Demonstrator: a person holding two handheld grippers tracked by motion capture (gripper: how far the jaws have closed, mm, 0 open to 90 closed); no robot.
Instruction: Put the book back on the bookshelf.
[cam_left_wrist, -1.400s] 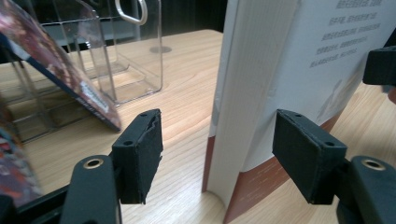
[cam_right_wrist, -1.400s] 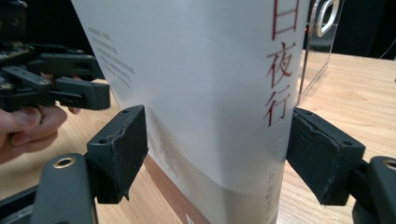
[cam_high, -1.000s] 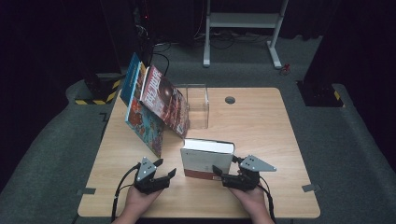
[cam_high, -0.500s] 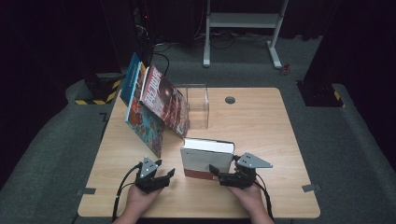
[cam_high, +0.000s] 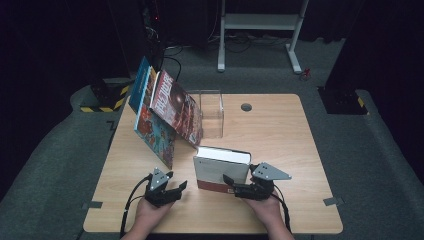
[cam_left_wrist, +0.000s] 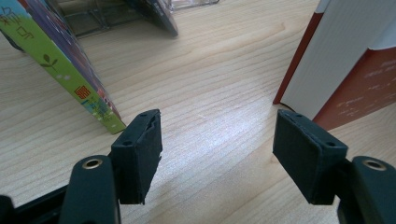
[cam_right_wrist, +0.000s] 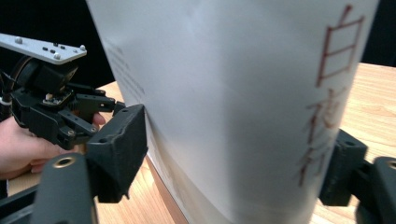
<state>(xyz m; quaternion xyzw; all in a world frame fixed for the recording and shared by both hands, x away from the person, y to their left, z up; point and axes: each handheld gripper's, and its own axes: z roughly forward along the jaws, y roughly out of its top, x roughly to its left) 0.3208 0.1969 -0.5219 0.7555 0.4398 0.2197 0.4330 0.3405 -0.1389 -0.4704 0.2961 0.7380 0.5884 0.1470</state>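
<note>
A white-jacketed book (cam_high: 221, 167) with red lettering and a dark-red base stands on pale wood table (cam_high: 280, 135).

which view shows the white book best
The high view: the whole white book stands near the table's front edge, with the right tongs at it. The right gripper view has its cover very close, between the tongs, cropped. The left gripper view catches just one corner.

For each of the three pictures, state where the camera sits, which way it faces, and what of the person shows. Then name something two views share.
High view: above the near edge, facing forward and down on the table; both hands show.
Left gripper view: on the left gripper, facing the tabletop.
Right gripper view: on the right gripper, jaws astride the white book.
Shared: that book.
</note>
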